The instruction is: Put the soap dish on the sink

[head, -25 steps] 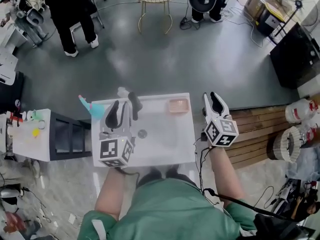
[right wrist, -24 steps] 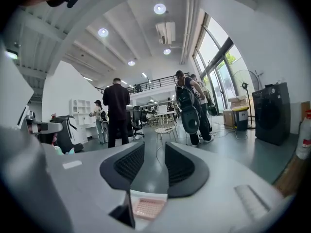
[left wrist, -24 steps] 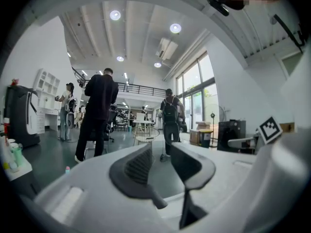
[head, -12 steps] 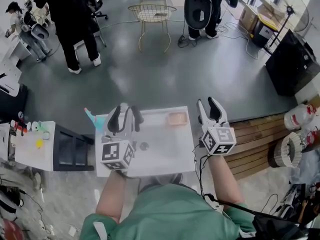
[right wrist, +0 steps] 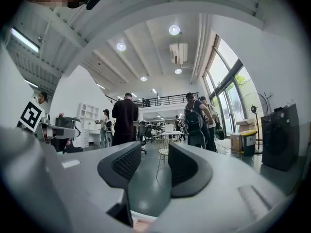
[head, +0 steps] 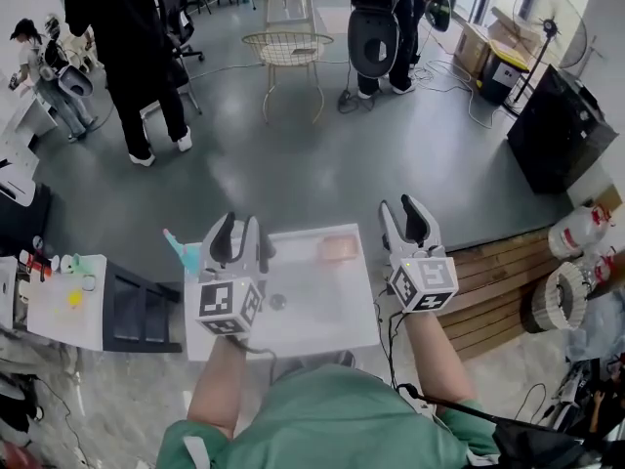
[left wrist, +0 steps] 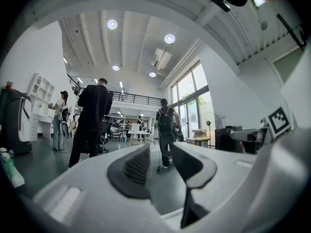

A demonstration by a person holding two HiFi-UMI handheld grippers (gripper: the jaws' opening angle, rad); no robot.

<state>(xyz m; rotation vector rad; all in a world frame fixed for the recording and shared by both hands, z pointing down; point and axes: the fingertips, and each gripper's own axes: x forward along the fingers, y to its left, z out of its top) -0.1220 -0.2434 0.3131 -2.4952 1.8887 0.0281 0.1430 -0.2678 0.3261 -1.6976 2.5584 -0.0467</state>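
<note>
At the far left of the head view stands a white side table (head: 54,306) with small bottles on it, and a black shelf unit (head: 142,306) sits between it and the sink. A teal bottle (head: 183,254) stands just beside the sink's far left corner.

The left gripper (head: 240,225) hovers over the left part of the white sink (head: 332,325), pointing away from the person. Its jaws have just been opening and stand wide apart with nothing between them (past its ribbed pads (left wrist: 136,164) there is only grey floor and people walking). The drain (head: 277,302) shows just right of that gripper's marker cube.

The soap dish (head: 339,248), pinkish and rectangular, rests on the sink's top at its far right corner. It lies between the two grippers and apart from both.

The right gripper (head: 400,213) is held just past the sink's right edge, beside the dish. Its jaws too have just been opening and gape empty, and between its dark pads (right wrist: 127,161) only the room shows.

Right of it lies a slatted wooden platform (head: 498,272), and farther back a black cabinet (head: 562,130). Across the grey floor stand a wire chair (head: 286,47) and a person in black (head: 132,27).
</note>
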